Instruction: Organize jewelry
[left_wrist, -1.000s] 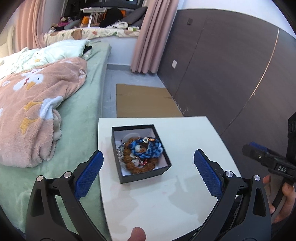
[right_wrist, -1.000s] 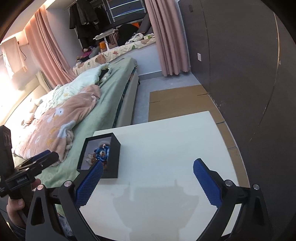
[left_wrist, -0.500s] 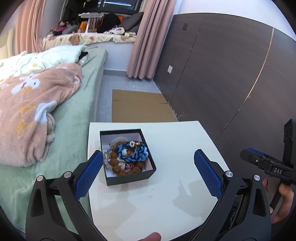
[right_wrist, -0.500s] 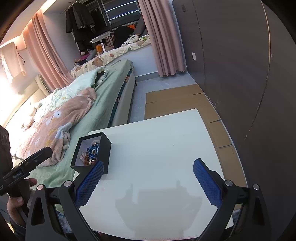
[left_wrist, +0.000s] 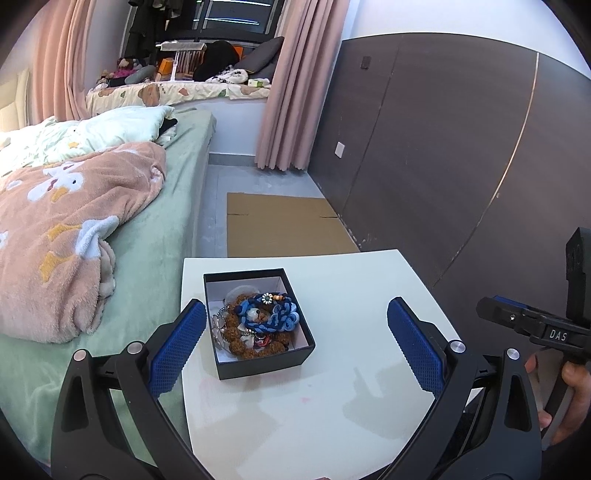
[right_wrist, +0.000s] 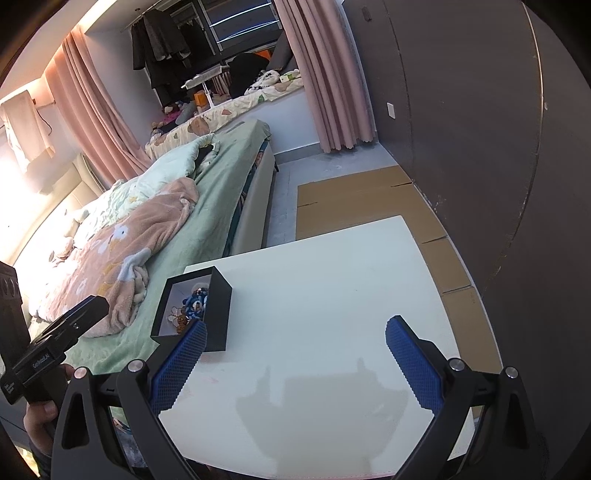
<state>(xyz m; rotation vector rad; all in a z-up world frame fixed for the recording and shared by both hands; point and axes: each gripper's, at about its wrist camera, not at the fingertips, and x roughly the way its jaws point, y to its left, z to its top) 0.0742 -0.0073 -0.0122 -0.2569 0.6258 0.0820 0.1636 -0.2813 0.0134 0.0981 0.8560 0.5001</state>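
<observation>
A square black box (left_wrist: 258, 321) with matte walls and a white lining sits on the left part of a smooth, glossy white table (left_wrist: 351, 387) with rounded corners. Inside it lies a tangled heap of jewelry: a braided blue cord bracelet (left_wrist: 271, 319) with a small daisy-shaped bead on top, over knobbly brown seed beads (left_wrist: 240, 338), with a silvery chain (left_wrist: 218, 325) at the left wall.

The left gripper (left_wrist: 295, 347) hovers above the table's near edge, its black arms spread wide and its blue cross-hatched rubber pads (left_wrist: 177, 345) holding nothing; the box sits between them, nearer the left pad. The right gripper (right_wrist: 293, 363) is likewise wide open and empty over bare tabletop, the box just beyond its left pad (right_wrist: 181, 363).

In the left view the other tool's black body reads "DAS"; the lettering on the tool in the right view is too blurred to read.

Beside the table, a fleecy pink blanket (left_wrist: 62, 236) with duck prints lies on a green bed (left_wrist: 155, 236).
</observation>
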